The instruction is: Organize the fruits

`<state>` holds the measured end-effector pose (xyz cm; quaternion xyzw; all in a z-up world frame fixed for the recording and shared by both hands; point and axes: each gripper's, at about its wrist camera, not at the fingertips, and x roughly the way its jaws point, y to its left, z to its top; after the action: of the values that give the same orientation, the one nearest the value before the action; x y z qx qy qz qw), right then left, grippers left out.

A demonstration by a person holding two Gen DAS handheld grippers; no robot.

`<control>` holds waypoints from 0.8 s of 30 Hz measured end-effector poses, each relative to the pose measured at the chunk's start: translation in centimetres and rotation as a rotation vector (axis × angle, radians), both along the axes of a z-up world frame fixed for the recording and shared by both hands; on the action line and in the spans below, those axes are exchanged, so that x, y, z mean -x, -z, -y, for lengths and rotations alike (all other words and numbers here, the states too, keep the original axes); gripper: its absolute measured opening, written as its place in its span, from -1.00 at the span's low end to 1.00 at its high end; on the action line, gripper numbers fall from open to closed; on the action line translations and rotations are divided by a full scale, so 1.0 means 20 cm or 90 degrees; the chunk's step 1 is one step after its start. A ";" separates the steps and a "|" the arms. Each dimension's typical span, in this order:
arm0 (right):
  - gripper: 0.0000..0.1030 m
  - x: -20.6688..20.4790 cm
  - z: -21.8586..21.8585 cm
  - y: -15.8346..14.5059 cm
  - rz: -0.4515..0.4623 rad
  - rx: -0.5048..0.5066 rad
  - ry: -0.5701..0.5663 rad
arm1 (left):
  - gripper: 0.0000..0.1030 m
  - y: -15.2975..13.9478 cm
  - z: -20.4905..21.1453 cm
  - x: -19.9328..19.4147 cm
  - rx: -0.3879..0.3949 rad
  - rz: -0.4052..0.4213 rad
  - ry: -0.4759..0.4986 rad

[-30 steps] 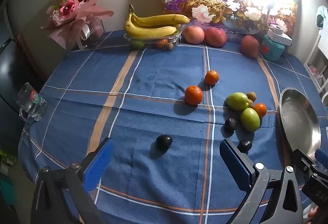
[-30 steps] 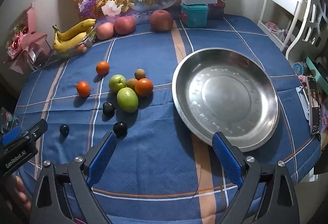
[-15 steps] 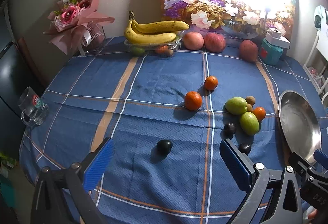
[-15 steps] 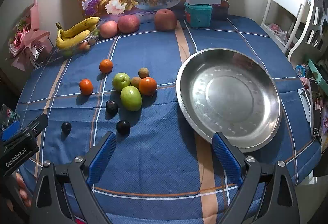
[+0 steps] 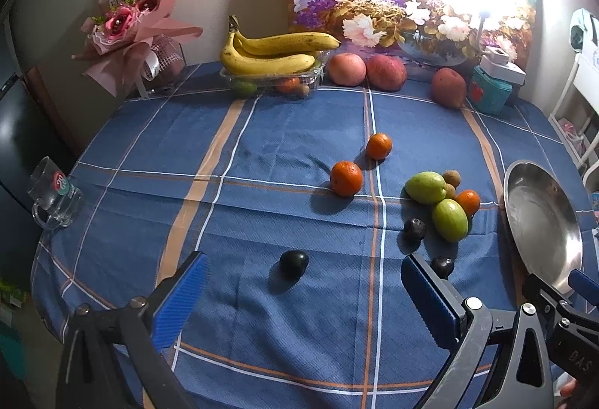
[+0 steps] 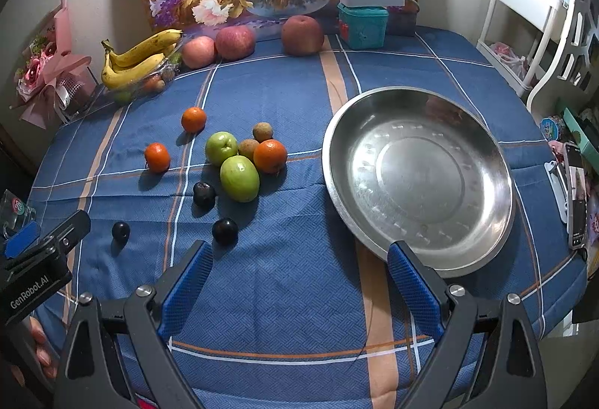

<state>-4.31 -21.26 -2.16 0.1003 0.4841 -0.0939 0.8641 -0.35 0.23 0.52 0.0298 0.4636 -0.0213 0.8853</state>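
Your left tongs hang wide open and empty; your right tongs gape likewise, with the left unit at their 9 o'clock.

Open blue tablecloth lies in front of the steel pan, while to its left a tight fruit cluster and three scattered dark plums block the way, with apples lining the wall behind it.

"GenRobot.AI" on left tool body.
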 end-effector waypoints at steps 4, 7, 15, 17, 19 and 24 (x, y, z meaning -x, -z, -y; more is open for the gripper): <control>0.84 0.00 0.00 0.00 -0.001 -0.001 0.002 | 1.00 0.01 0.00 0.00 0.002 -0.007 0.001; 0.84 0.00 0.00 0.00 -0.001 -0.001 0.001 | 1.00 0.01 0.00 0.00 0.001 -0.011 0.002; 0.84 0.00 0.00 0.00 -0.002 -0.001 0.001 | 1.00 0.03 0.00 0.00 -0.004 -0.018 0.006; 0.84 0.00 0.00 0.00 -0.002 -0.001 0.001 | 1.00 0.03 0.01 0.00 -0.005 -0.021 0.007; 0.84 0.00 0.00 0.00 -0.003 -0.001 0.001 | 1.00 0.03 0.01 0.00 -0.005 -0.024 0.007; 0.84 0.00 0.00 0.00 -0.002 -0.001 0.001 | 1.00 0.04 0.00 -0.01 -0.006 -0.030 0.006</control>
<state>-4.27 -21.27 -2.17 0.1013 0.4858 -0.0947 0.8630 -0.24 0.16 -0.36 0.0356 0.4841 -0.0241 0.8740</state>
